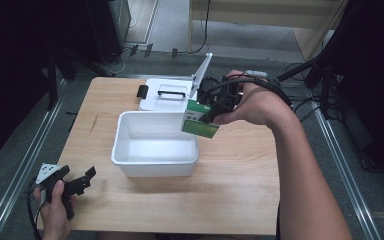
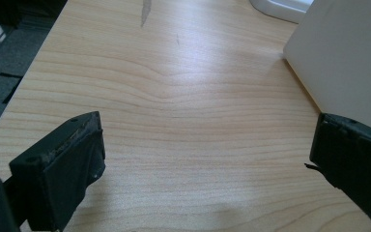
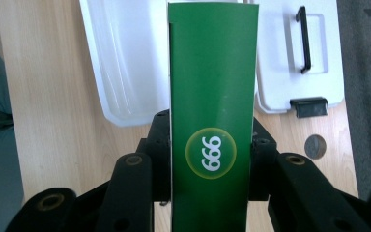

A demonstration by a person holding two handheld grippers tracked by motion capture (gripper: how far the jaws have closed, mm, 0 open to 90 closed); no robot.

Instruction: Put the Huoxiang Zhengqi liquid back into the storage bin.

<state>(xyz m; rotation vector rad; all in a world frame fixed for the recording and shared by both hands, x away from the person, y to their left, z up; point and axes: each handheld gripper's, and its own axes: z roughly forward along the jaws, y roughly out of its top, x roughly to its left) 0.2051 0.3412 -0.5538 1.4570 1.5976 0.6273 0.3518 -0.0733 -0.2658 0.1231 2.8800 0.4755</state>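
Note:
My right gripper (image 1: 211, 114) is shut on a green box (image 1: 198, 120) marked "999" and holds it in the air over the right rim of a white plastic bin (image 1: 125, 145). In the right gripper view the green box (image 3: 211, 96) stands between the two black jaws, with the white bin (image 3: 121, 63) below it. My left gripper (image 1: 82, 181) rests near the table's front left corner, held by a hand, jaws apart. In the left gripper view its fingers (image 2: 63, 164) stand wide over bare wood beside the bin's wall (image 2: 348, 58).
The bin's white lid (image 1: 165, 95) with a black handle lies behind the bin; a black clip (image 1: 142, 91) sits at its left edge. A white panel (image 1: 202, 74) leans upright at the back. A round hole (image 3: 315, 146) shows in the wooden tabletop (image 1: 230, 190).

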